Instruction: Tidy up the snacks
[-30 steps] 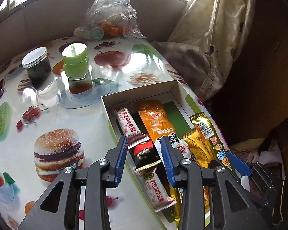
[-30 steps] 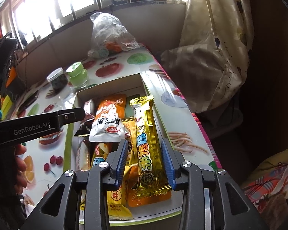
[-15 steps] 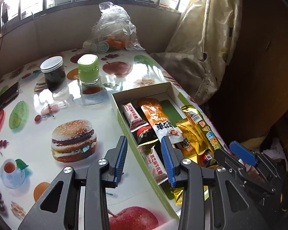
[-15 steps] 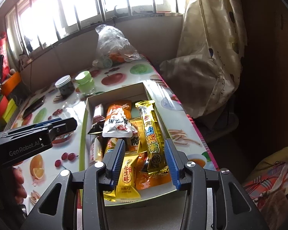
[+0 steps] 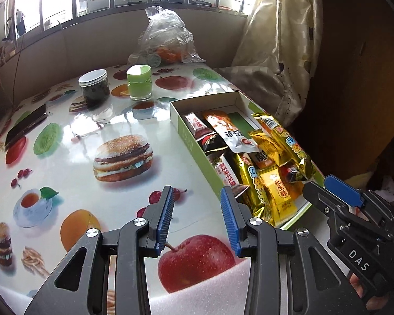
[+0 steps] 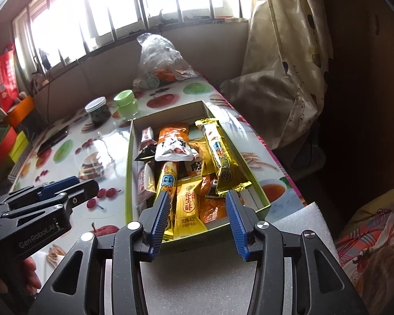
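At the far left edge of the table (image 5: 73, 157) a dark phone (image 5: 26, 127) lies flat. Further in stand a dark jar (image 5: 94, 87) with a white lid and, just beside it, a green jar (image 5: 139, 82); both are well apart from the box. A clear plastic bag (image 5: 165, 39) sits against the back wall. The left gripper (image 5: 198, 219) hangs above bare printed tabletop near the front edge, jaws released and holding nothing, its right finger just beside the box's left wall. The box (image 6: 130, 173) lies along the table's right side, its right wall near the table edge, its near end by a white foam sheet (image 6: 299, 218). The snacks (image 6: 189, 173) are piled inside it, overlapping; a gold packet (image 6: 220, 157) rests against the right rim. The right gripper (image 6: 197, 211) hovers over the box's near end, jaws spread wide and gripping nothing. A curtain (image 6: 283, 60) hangs past the right edge.
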{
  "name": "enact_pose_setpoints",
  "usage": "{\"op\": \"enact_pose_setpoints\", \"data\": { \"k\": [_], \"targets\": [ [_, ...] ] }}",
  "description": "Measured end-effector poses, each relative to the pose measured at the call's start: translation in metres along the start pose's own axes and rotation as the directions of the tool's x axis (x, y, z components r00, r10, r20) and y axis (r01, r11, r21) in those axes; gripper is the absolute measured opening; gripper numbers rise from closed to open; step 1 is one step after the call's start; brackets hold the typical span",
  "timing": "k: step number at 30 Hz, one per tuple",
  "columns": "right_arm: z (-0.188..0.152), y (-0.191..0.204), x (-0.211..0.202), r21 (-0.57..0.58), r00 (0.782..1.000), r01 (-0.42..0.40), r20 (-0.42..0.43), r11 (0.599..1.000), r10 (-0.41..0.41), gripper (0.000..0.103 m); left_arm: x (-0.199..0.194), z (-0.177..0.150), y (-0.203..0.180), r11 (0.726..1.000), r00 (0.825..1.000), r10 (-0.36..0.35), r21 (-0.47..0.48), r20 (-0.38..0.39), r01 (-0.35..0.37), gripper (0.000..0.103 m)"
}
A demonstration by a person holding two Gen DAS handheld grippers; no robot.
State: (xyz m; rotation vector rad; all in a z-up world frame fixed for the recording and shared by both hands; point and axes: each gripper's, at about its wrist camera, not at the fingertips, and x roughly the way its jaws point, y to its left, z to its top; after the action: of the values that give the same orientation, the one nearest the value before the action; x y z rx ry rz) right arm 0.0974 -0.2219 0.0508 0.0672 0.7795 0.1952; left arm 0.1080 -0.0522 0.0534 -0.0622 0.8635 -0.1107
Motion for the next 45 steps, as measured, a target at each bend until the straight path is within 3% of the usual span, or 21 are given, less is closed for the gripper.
{"op": "enact_pose_setpoints", "data": {
  "k": [17, 24, 45],
  "targets": [
    [-0.042, -0.003, 0.001, -0.003, 0.994, 0.086, -0.063, 0.996, -0.086, 0.053, 0.008, -0.045, -0.012, 1.0, 0.998, -0.011, 0.022, -0.069, 0.013, 0.038],
    [-0.057, -0.003, 0.011, -0.017, 0.983, 0.146, -0.111, 0.989, -0.147, 0.054, 0.023, -0.057, -0.012, 0.999, 0.99, -0.03, 0.014, -0.139, 0.032, 0.038],
    [-0.062, 0.0, 0.011, -0.011, 0.981, 0.172, -0.084, 0.985, -0.172, 0.056, 0.024, -0.059, -0.02, 0.998, 0.992, 0.018, 0.065, -0.129, -0.01, 0.041]
  ]
}}
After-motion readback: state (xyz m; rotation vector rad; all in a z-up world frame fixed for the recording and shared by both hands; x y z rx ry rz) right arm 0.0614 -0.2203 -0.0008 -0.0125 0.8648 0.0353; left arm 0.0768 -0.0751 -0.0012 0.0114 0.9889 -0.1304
